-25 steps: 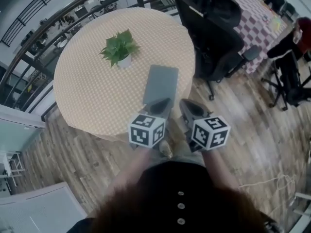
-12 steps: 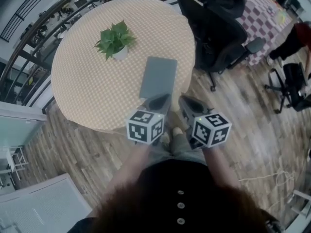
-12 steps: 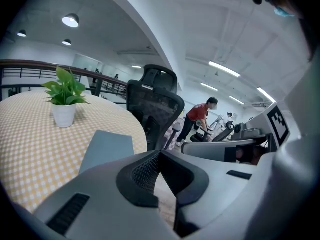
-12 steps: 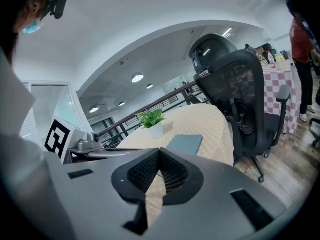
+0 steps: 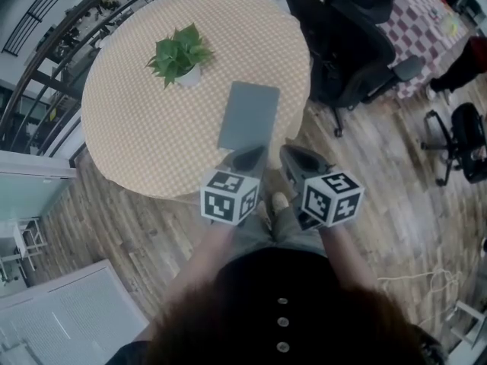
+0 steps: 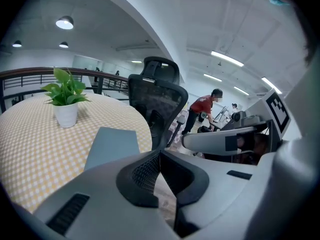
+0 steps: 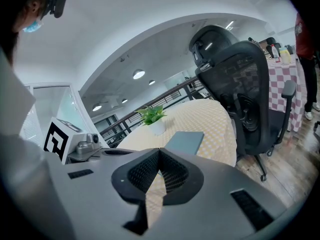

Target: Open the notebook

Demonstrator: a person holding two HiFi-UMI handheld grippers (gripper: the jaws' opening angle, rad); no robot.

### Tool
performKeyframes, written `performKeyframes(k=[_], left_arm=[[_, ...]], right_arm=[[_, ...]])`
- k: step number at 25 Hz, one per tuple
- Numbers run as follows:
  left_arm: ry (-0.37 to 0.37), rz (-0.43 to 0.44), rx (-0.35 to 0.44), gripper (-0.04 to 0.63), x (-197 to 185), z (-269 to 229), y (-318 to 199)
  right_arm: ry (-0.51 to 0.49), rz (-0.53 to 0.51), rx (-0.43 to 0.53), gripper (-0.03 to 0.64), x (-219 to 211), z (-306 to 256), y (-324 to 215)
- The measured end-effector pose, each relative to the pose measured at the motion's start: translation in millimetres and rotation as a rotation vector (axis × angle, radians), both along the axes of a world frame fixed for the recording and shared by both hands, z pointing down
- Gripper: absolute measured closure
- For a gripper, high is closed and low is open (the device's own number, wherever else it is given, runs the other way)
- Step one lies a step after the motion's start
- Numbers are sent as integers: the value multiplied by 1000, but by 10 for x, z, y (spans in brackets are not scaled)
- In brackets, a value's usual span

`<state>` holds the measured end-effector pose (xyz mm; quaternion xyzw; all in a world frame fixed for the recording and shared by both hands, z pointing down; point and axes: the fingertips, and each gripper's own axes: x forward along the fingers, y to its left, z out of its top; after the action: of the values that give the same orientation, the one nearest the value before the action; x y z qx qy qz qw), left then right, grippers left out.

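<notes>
A closed grey notebook (image 5: 249, 115) lies flat on the round table (image 5: 137, 128), which is covered in yellow checked cloth, near its front right edge. Both grippers hover side by side just short of the notebook's near end, over the table's rim. My left gripper (image 5: 248, 158) is shut with nothing in it, its tips almost at the notebook's near edge. My right gripper (image 5: 294, 158) is to its right, off the table's edge, jaws together and empty. The left gripper view has the notebook (image 6: 112, 144) just beyond the shut tips (image 6: 160, 153). In the right gripper view the notebook (image 7: 185, 141) lies beyond the tips (image 7: 159, 150).
A small potted plant (image 5: 179, 56) in a white pot stands on the table beyond the notebook, to the left. A black office chair (image 5: 342, 36) stands against the table's right side. Railings run behind the table. Wooden floor lies below the grippers.
The left gripper has dipped slightly toward the table's near edge. The head view has shifted a little. The notebook has not moved and both grippers stay shut.
</notes>
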<state>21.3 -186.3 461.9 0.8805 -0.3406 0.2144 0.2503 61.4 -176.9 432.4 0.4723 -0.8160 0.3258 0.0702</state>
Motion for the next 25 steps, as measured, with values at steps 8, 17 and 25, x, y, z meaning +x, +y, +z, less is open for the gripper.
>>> performKeyframes(k=[8, 17, 25], left_arm=[[-35, 14, -21, 586, 12, 175, -10], [-93, 52, -29, 583, 90, 381, -36], [-192, 53, -26, 511, -53, 637, -86]], right_arm=[[-4, -1, -27, 606, -2, 133, -16], [-6, 19, -61, 606, 74, 274, -77], [-19, 30, -100, 606, 13, 473, -134]])
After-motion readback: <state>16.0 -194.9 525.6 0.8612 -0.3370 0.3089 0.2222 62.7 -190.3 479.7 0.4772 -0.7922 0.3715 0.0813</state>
